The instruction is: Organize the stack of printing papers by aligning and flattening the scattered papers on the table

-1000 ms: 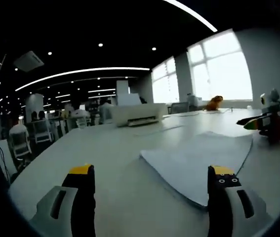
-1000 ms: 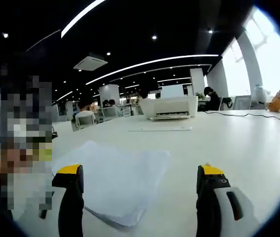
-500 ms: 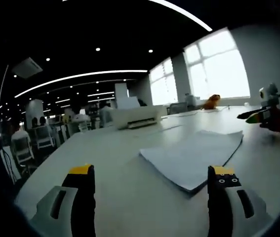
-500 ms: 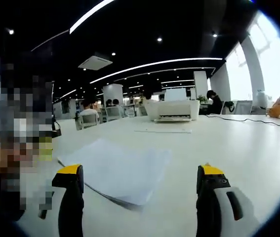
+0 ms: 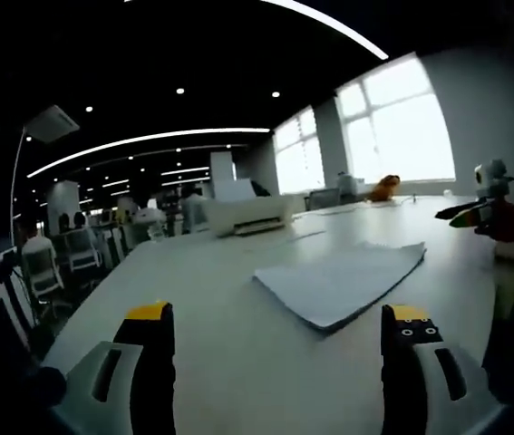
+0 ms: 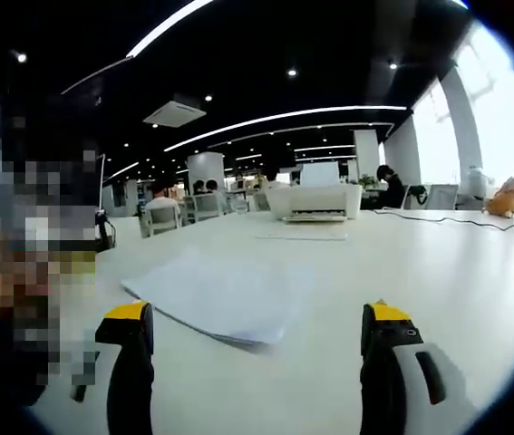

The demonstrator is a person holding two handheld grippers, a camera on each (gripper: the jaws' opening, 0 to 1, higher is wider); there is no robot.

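A flat stack of white printing papers (image 5: 338, 281) lies on the pale table (image 5: 220, 335), ahead and right of my left gripper (image 5: 279, 362), whose yellow-tipped jaws stand wide apart with nothing between them. In the right gripper view the same stack (image 6: 220, 294) lies ahead and slightly left of my right gripper (image 6: 252, 358), also open and empty, held back from the stack's near edge. The right gripper (image 5: 474, 210) shows at the right edge of the left gripper view, in a person's hand.
A white printer (image 5: 243, 213) (image 6: 315, 201) stands farther back on the table, with a loose sheet (image 6: 302, 234) in front of it. An orange plush toy (image 5: 385, 188) (image 6: 508, 195) and a cable (image 6: 447, 217) lie near the windows. Office chairs (image 5: 48, 263) stand along the left.
Both views have drawn back from the papers, so the stack sits farther ahead of the jaws and looks flatter. Both grippers stay open.
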